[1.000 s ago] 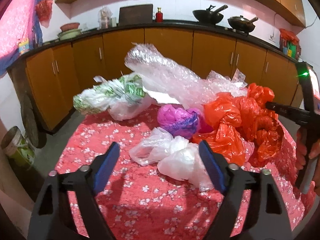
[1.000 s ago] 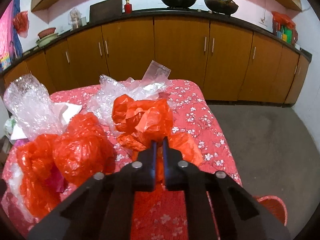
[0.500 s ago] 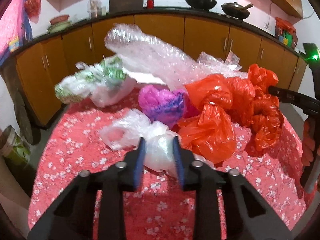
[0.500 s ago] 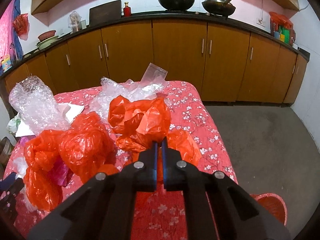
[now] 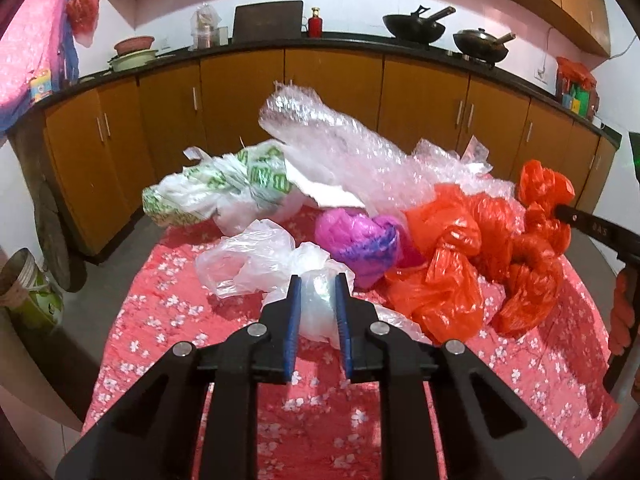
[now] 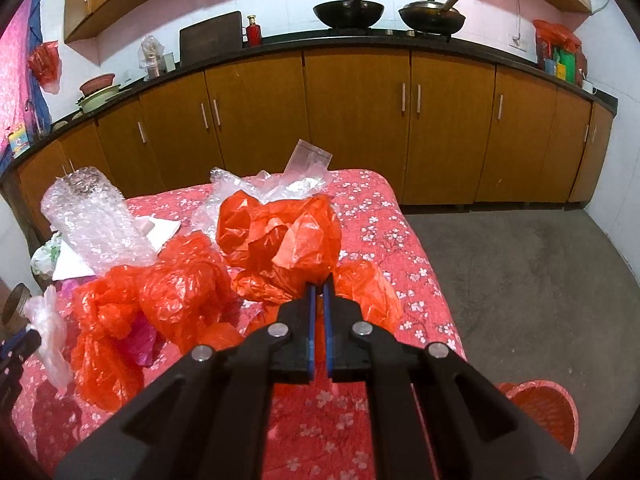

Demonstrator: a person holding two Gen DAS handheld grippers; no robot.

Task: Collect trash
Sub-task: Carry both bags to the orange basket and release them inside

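Left wrist view: the left gripper (image 5: 316,286) pinches the white plastic bag (image 5: 272,264) at centre on the red tablecloth (image 5: 320,420). The right gripper (image 6: 319,286) is pressed onto an orange bag (image 6: 280,236) at twelve o'clock. Both grasps look made; next, carry each bag to the red basket (image 6: 540,408) at four o'clock.

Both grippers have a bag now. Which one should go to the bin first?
Right, probably. The right gripper is shut on an orange bag, and the red basket sits on the floor just beside it. The left gripper clamps a clear bag, with no bin in its view.
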